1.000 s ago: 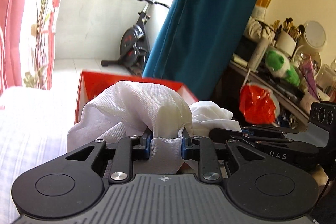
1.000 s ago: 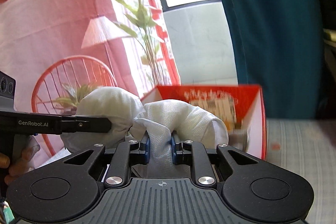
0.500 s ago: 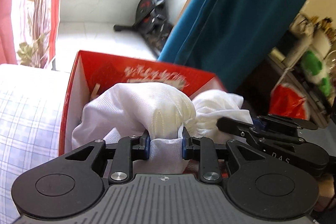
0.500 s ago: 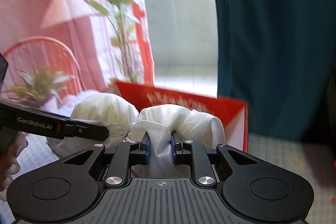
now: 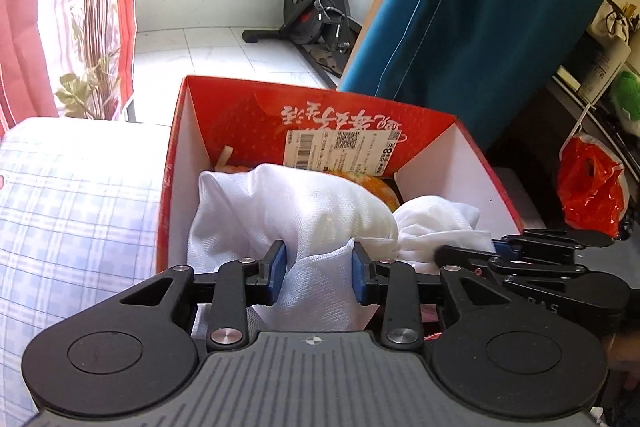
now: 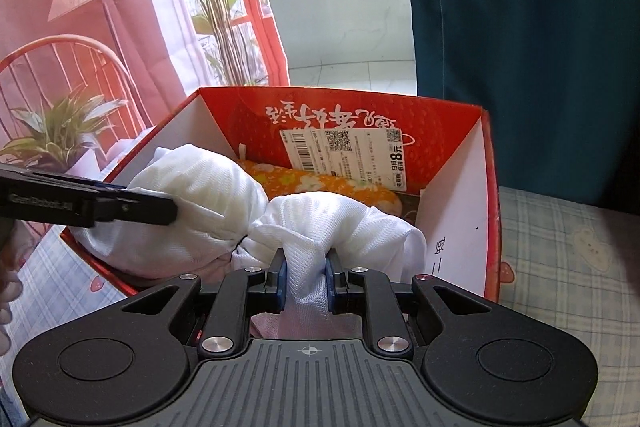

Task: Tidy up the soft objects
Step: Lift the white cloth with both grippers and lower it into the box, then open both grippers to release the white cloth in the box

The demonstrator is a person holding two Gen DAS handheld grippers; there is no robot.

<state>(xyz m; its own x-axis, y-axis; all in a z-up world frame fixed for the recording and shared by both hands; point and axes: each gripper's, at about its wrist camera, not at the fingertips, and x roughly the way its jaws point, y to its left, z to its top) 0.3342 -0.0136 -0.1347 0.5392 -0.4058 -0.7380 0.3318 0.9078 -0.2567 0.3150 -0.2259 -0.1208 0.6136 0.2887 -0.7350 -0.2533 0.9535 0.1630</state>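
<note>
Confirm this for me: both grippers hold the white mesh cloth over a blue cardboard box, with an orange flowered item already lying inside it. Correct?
Not quite: the cardboard box is red, not blue, as the right wrist view shows. The rest stands: the left gripper and right gripper have the white mesh cloth between their fingers over the box, and the orange flowered item lies inside.
</note>
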